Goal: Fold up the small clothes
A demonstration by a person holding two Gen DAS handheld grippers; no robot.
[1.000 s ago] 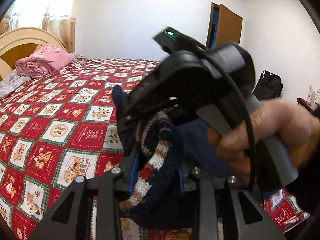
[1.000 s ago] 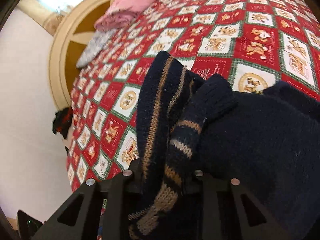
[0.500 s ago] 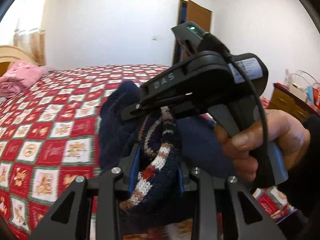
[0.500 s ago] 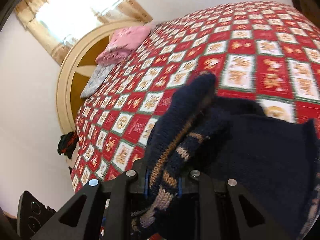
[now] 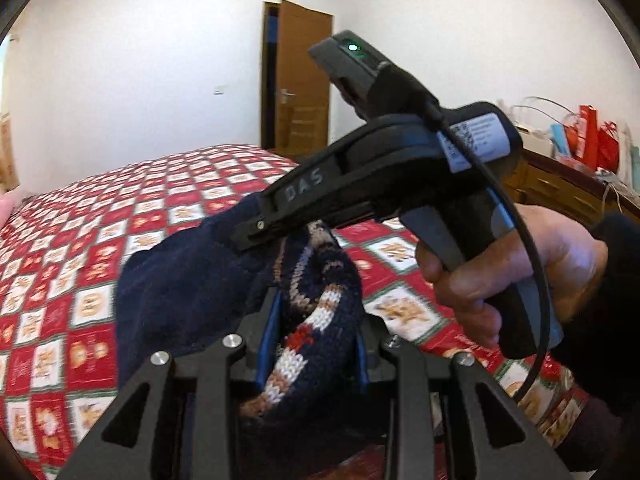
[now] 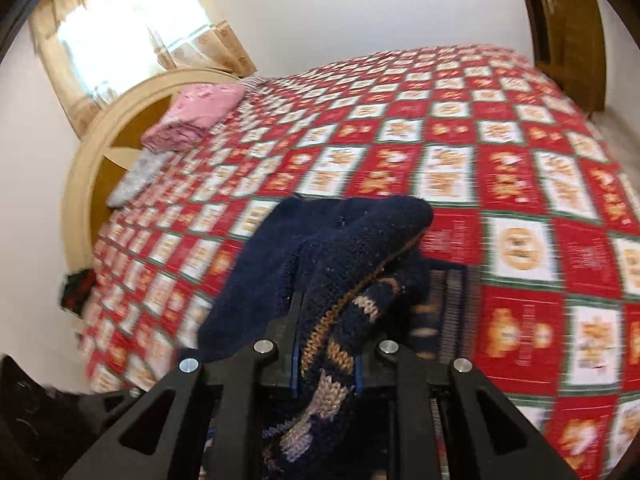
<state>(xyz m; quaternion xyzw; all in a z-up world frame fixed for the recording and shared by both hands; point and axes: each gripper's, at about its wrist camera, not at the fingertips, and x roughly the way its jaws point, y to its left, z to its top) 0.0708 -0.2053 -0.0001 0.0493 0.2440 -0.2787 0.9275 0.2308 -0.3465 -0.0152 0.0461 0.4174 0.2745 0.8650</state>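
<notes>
the sweater (image 5: 192, 280) hangs above the bed (image 6: 460, 152), pinched between both tools; folded bedding (image 6: 200, 114) lies by the headboard (image 6: 86, 184).

Raised lettering: "DAS", on the black side arm of the right gripper (image 5: 276, 236), seen in the left wrist view.
White sticker: on the right gripper's body (image 5: 478, 142), right of the lettering; carries a square code and small print, too small to read.
Bedspread (image 6: 520, 248): pictures only, any wording blurred.
</notes>
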